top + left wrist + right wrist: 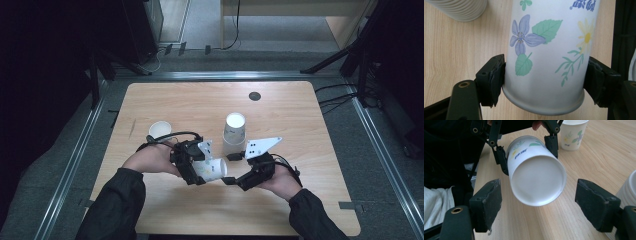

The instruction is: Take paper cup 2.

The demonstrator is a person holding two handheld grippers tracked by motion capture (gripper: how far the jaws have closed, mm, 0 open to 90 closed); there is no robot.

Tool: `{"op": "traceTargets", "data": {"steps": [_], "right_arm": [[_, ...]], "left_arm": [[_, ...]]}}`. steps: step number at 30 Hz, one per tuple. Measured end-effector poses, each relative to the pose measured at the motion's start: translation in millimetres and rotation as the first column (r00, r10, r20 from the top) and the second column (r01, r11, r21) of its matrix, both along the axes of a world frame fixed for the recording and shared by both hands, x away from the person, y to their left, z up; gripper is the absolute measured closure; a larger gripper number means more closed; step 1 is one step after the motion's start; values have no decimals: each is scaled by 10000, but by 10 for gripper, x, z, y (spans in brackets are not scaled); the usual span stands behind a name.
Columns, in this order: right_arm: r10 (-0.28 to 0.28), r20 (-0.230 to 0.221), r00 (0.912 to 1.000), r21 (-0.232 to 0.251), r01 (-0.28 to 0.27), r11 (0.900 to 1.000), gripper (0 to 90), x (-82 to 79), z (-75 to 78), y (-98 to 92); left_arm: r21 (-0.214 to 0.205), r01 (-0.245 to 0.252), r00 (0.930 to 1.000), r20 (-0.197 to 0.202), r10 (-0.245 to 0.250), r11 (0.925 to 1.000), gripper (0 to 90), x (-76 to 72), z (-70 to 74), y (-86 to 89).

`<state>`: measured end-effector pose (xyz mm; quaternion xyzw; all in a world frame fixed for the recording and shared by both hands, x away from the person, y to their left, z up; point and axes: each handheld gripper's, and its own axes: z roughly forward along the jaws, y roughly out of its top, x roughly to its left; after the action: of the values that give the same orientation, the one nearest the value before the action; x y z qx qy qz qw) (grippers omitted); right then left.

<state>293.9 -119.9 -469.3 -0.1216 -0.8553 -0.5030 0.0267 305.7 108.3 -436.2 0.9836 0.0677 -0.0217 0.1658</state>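
Note:
A white paper cup [212,169] printed with flowers lies level above the table, and my left gripper [200,172] is shut on it near its rim. In the left gripper view both pads [496,75] press the cup [544,50] from either side. My right gripper [230,169] faces the cup's base from the right and is open. In the right gripper view the round white base of the cup [536,180] hangs between my right gripper's [539,195] pads with a gap on each side. The left gripper [527,152] holds the cup farther back.
An upside-down stack of cups [234,132] stands just behind the grippers, close to the right one [627,190]. One upright cup [160,131] stands at the left behind my left hand. A small dark disc [255,96] lies near the wooden table's [300,200] far edge.

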Motion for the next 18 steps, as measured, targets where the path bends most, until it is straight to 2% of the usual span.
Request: {"op": "traceTargets", "data": {"steps": [6, 11, 18], "right_arm": [[86, -43, 10000, 13, -86, 10000, 220, 3, -14, 47], [241, 37, 9997, -28, -241, 9997, 220, -14, -24, 106], [576, -55, 9983, -62, -576, 9983, 220, -36, -50, 187]], "left_arm": [[164, 48, 9999, 145, -50, 9999, 247, -8, -3, -20], [598, 204, 9997, 135, -212, 9980, 247, -29, -28, -54], [689, 323, 9994, 82, -330, 9971, 247, -47, -23, -100]]}}
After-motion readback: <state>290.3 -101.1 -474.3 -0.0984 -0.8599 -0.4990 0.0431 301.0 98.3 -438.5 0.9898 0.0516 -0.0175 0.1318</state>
